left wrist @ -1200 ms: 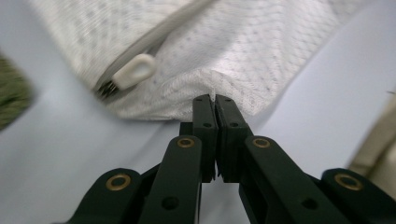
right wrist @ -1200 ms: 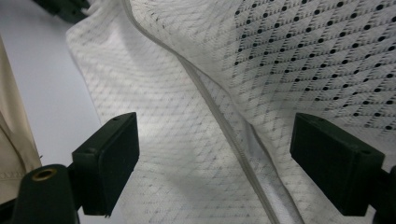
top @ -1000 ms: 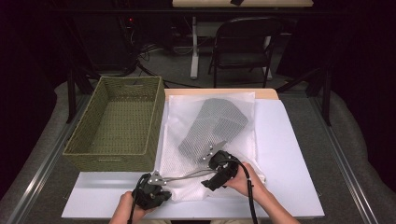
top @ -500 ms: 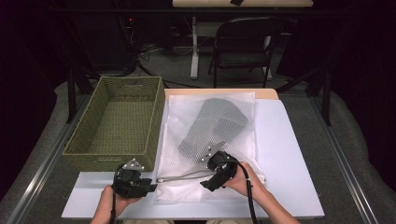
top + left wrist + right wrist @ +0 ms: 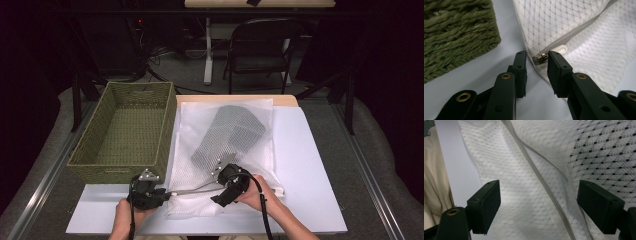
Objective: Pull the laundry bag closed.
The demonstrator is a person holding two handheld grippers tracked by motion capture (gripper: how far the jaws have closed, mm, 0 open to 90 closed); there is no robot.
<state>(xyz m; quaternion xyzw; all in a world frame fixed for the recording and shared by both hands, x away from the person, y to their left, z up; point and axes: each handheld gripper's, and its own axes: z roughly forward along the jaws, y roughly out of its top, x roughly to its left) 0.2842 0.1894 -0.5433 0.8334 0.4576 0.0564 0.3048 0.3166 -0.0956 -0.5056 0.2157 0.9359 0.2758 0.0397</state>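
Since a second ago your left gripper [image 5: 162,194] has slid out leftward from beside the right one to the bag's near-left corner, and its fingers [image 5: 520,71], then closed, have just been parting and easing back in, with the zipper pull [image 5: 540,58] now between them. They stand slightly apart: in the left gripper view the small metal pull sits in the gap near the tips, close to the right-hand finger, and you cannot tell whether either pad touches it. The white mesh laundry bag [image 5: 197,135] lies flat on the white surface [image 5: 310,165], just beside the woven green basket [image 5: 125,131], with a grey folded garment [image 5: 231,131] showing through the mesh toward its far half. Its zipper line [image 5: 541,180] runs along the near edge from your left gripper toward your right gripper [image 5: 226,194]. Your right gripper rests over the bag's near edge a little right of its middle, and the right gripper view shows its fingers [image 5: 485,205] wide apart, one on each side of the zipper seam, with the mesh lying loose between them and neither pad pressing on it. The basket's near corner [image 5: 461,37] sits just to the left of your left fingers, apart from them.
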